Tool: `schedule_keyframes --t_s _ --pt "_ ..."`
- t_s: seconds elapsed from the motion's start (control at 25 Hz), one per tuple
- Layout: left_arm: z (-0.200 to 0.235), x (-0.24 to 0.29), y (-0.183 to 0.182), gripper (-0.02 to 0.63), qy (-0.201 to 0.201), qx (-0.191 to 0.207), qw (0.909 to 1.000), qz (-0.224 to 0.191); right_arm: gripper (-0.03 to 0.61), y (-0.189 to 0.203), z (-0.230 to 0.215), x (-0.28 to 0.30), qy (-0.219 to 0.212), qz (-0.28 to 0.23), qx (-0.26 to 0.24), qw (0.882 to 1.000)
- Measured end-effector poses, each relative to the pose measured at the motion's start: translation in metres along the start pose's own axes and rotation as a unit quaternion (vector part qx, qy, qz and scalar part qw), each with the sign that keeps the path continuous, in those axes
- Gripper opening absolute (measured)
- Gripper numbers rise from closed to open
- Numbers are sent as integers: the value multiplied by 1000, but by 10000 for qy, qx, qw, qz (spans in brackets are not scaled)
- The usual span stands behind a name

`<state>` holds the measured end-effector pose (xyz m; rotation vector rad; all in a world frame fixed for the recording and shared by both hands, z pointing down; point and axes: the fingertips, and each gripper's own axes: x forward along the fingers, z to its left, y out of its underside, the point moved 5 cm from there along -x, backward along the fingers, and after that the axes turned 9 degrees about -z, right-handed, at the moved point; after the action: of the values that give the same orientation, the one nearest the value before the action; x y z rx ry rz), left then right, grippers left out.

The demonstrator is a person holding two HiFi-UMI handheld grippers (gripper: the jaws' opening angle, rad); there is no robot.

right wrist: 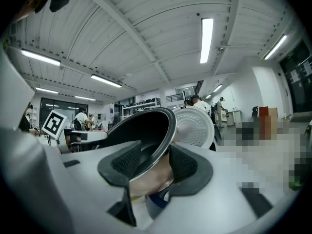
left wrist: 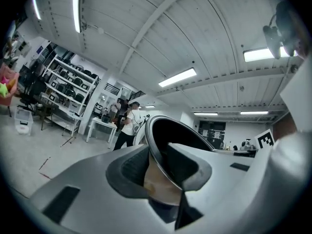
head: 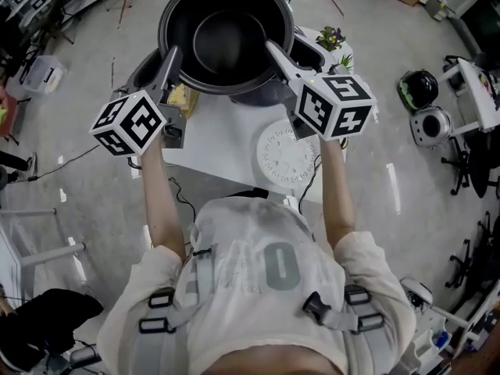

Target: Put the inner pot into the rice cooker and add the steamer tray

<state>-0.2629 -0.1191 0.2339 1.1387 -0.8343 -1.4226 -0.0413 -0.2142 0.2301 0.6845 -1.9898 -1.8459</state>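
**Desk:** Where is the inner pot?

**Operator:** I have the inner pot (head: 223,37) up in the air between my two grippers, its mouth facing the head camera. It is dark inside with a bright metal rim; it hangs over the rice cooker (head: 143,70), whose dark body shows on either side beneath it; it is not seated in the cooker.

**Desk:** And the grip?

**Operator:** My left gripper (head: 173,59) has the rim on the pot's left side; in the left gripper view the jaws are closed partway, and the pads (left wrist: 130,168) press the pot wall, one inside and one outside. My right gripper (head: 275,51) does the same on the opposite side; its pads (right wrist: 187,162) clamp the rim between them, so both grippers are carrying the pot.

**Desk:** The steamer tray?

**Operator:** The steamer tray (head: 286,152) is a white round piece with holes; it lies flat on the white table (head: 223,143), on my side of the cooker, below my right gripper in the head view.

**Desk:** Anything else around?

**Operator:** A small potted plant (head: 332,37) stands at the table's far right; a yellow thing (head: 181,98) sits by my left gripper, and I cannot tell what it is. In the right gripper view a white perforated plate (right wrist: 195,126) stands behind the pot; a person (left wrist: 127,126) stands far off in the room.
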Motion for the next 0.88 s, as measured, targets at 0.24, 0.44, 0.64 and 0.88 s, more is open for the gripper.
schedule_keyframes --t_s 0.24,0.44,0.64,0.88 --pt "-8 52 15 117 165 164 9994 241 193 4 -47 10 157 210 211 9994" --pt "-12 90 30 121 250 363 9971 612 193 12 -80 16 406 459 345 9975" --pt "-11 117 49 121 257 361 9947 923 193 29 -106 23 535 721 583 9943" --pt "1 127 78 121 124 322 9922 1199 193 58 -120 32 577 1057 771 9897"
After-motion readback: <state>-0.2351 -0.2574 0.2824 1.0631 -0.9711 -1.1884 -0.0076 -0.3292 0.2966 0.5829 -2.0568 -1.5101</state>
